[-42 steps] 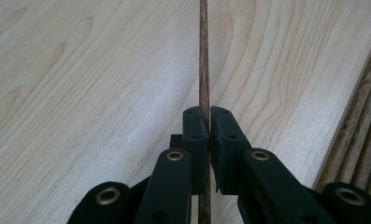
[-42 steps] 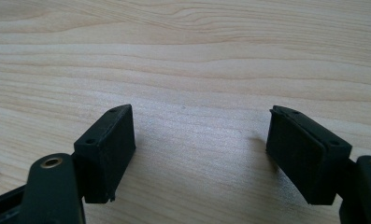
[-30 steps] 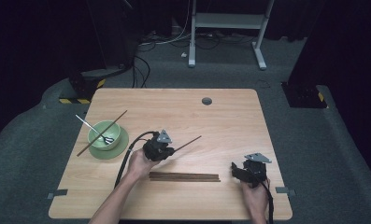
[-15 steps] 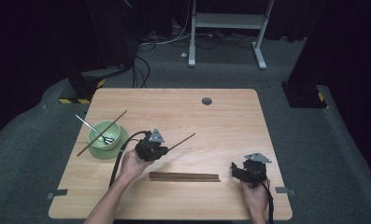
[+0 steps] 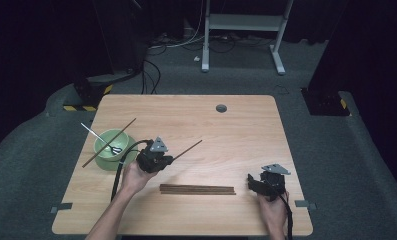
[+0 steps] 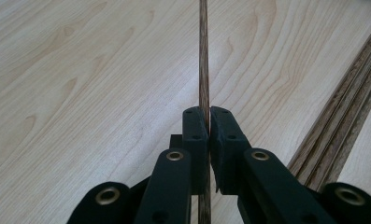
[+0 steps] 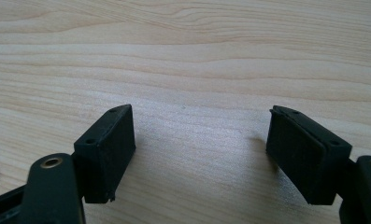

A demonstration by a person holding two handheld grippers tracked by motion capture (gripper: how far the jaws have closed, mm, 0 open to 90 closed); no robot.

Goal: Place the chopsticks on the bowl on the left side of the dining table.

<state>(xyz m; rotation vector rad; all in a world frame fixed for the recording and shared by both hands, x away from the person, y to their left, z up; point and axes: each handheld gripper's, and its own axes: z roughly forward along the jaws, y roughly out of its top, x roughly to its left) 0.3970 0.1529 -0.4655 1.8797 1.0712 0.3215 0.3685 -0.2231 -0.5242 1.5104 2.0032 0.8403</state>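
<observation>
Nearest the person's edge of the wooden table [image 5: 246, 125], the right gripper [image 5: 252, 184] is resting low near the right front corner, held in the right hand [image 5: 272, 206]; in the right gripper view its two black jaws are standing wide apart over bare wood with nothing between them. Just to its left, a bundle of dark wooden chopsticks [image 5: 197, 189] is lying flat in a tight row, running left to right and well apart from both grippers' jaws. Beyond the bundle and to the left, the left hand [image 5: 133, 176] is carrying the left gripper [image 5: 169, 159], whose jaws are pressing together on a single chopstick [image 5: 187, 149]; in the left gripper view that stick [image 6: 203, 56] is passing straight between the pads and sticking out ahead over the tabletop, with the bundle [image 6: 346, 116] showing off to one side. In the high view the held chopstick is pointing up and to the right, away from the gripper. Farther left, a green bowl [image 5: 102, 148] is sitting near the table's left edge, with another chopstick [image 5: 109, 142] leaning across its rim and a metal utensil [image 5: 93, 134] lying in it. At the far side, a small dark round hole cover [image 5: 221, 108] is sitting in the tabletop.
</observation>
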